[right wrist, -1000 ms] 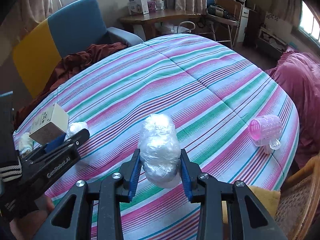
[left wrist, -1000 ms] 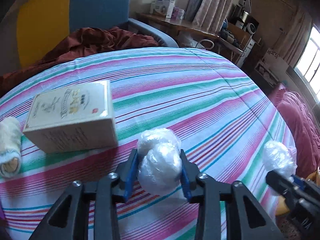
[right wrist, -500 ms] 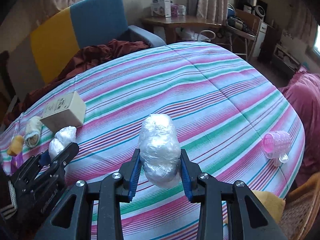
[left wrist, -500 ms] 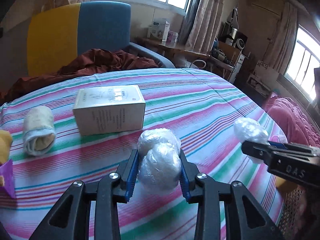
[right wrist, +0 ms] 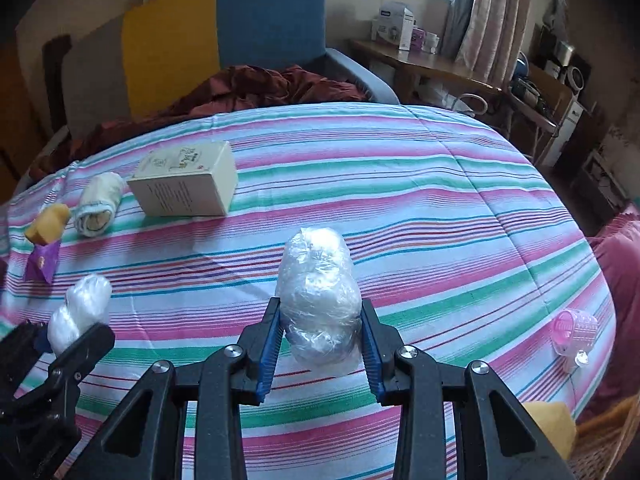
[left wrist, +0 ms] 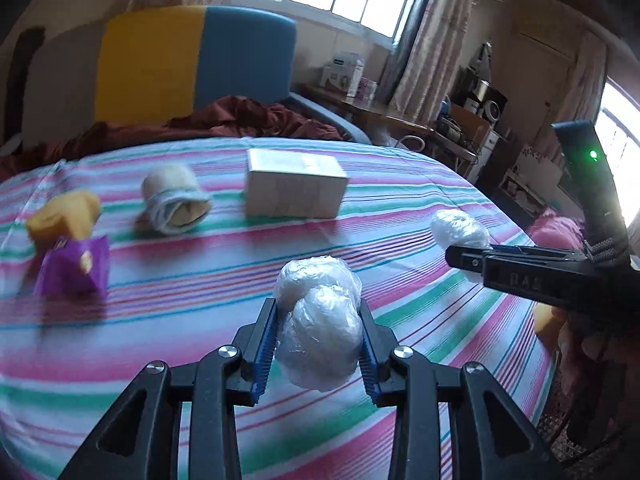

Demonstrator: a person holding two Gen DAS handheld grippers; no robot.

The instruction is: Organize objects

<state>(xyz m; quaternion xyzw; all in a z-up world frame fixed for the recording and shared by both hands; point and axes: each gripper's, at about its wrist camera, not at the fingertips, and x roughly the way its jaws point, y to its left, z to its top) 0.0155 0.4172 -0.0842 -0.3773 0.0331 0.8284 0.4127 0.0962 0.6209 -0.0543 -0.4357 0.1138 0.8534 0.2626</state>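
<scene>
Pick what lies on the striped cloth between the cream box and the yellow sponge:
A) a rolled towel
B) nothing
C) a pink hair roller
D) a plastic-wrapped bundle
A: the rolled towel lies on the striped cloth, with the cream box on one side and the yellow sponge on the other; the left wrist view shows the same order.

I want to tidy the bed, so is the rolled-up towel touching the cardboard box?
Apart. In the right wrist view, striped bedspread shows between the rolled towel and the box; the left wrist view shows that gap too.
</scene>
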